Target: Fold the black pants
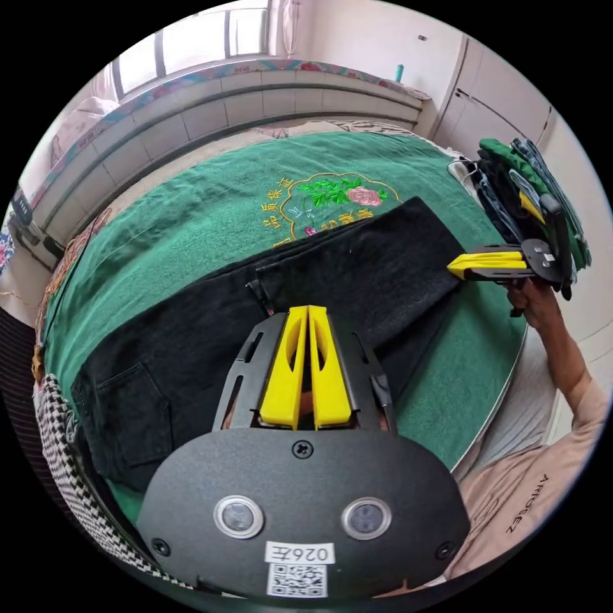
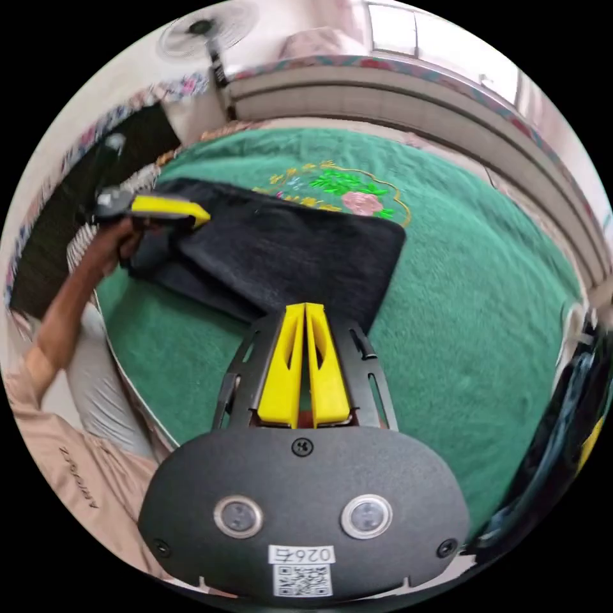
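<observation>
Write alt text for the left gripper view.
Black pants, partly folded, lie on a green embroidered cloth. The left gripper, yellow jaws closed, sits over the pants; the right gripper, jaws together, meets their far edge, with a stack of folded clothes behind it.

One pair of black pants on one green cloth. Two grippers, left and right. One clothes stack, far right.

Left gripper fingers together, right gripper fingers together
</observation>
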A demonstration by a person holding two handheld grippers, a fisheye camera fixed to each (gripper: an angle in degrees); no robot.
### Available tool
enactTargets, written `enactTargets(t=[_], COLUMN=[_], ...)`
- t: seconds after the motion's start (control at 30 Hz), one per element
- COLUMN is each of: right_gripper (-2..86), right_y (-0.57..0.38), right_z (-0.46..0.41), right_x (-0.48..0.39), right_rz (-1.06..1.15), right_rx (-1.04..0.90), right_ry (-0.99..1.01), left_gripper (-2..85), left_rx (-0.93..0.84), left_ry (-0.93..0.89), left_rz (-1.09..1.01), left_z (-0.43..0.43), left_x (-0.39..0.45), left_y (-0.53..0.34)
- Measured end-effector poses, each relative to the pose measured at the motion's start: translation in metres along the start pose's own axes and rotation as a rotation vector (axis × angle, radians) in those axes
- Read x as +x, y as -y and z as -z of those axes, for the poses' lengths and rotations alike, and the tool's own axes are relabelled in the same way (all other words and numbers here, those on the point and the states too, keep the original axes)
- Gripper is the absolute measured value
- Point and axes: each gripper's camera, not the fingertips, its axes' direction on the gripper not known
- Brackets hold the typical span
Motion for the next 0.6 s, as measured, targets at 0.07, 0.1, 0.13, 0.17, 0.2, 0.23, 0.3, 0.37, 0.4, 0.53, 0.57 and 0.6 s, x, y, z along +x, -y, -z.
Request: enactTargets(t=[0.07,0.1,0.13,0.17,0.2,0.23,0.3,0.37,0.4,0.53,0.57,0.6], right_gripper=[1.3,2.7,3.5,5.2,6.7,7.4,9.4,10.3,9.1,3.1,1.8,0.6], right_y=[-0.012,-0.016,-0.018,-0.021,-0.025,-0.026,-0.029,-0.023,-0.017,-0.003,0.001,0.004], right_z=[0.022,0.037,0.045,0.059,0.07,0.073,0.079,0.073,0.064,0.071,0.079,0.088], right_x=[0.034,0.055,0.065,0.082,0.096,0.103,0.119,0.125,0.127,0.118,0.113,0.105], right_rz=[-0.103,-0.166,-0.194,-0.242,-0.292,-0.317,-0.374,-0.375,-0.367,-0.32,-0.296,-0.257], right_rx=[0.071,0.109,0.127,0.156,0.174,0.177,0.179,0.133,0.092,0.087,0.095,0.105], right_ry=[0.103,0.139,0.146,0.151,0.143,0.14,0.152,0.186,0.223,0.156,0.111,0.075], left_gripper=[-0.7,-0.6,-0.6,-0.6,-0.5,-0.4,0.5,4.0,6.3,11.2,13.0,14.5], left_rx=[0.034,0.086,0.111,0.17,0.239,0.266,0.274,0.24,0.212,0.061,0.015,-0.029], left_ry=[0.076,0.11,0.11,0.086,0.032,-0.002,-0.113,-0.142,-0.139,-0.166,-0.178,-0.176], left_rz=[-0.008,-0.034,-0.049,-0.066,-0.056,-0.054,-0.071,-0.093,-0.127,-0.172,-0.172,-0.171], left_z=[0.019,0.035,0.044,0.06,0.074,0.08,0.084,0.077,0.069,0.044,0.039,0.037], left_x=[0.011,0.022,0.027,0.038,0.046,0.049,0.068,0.087,0.101,0.134,0.14,0.145], left_y=[0.006,0.008,0.01,0.014,0.021,0.026,0.061,0.096,0.12,0.194,0.216,0.237])
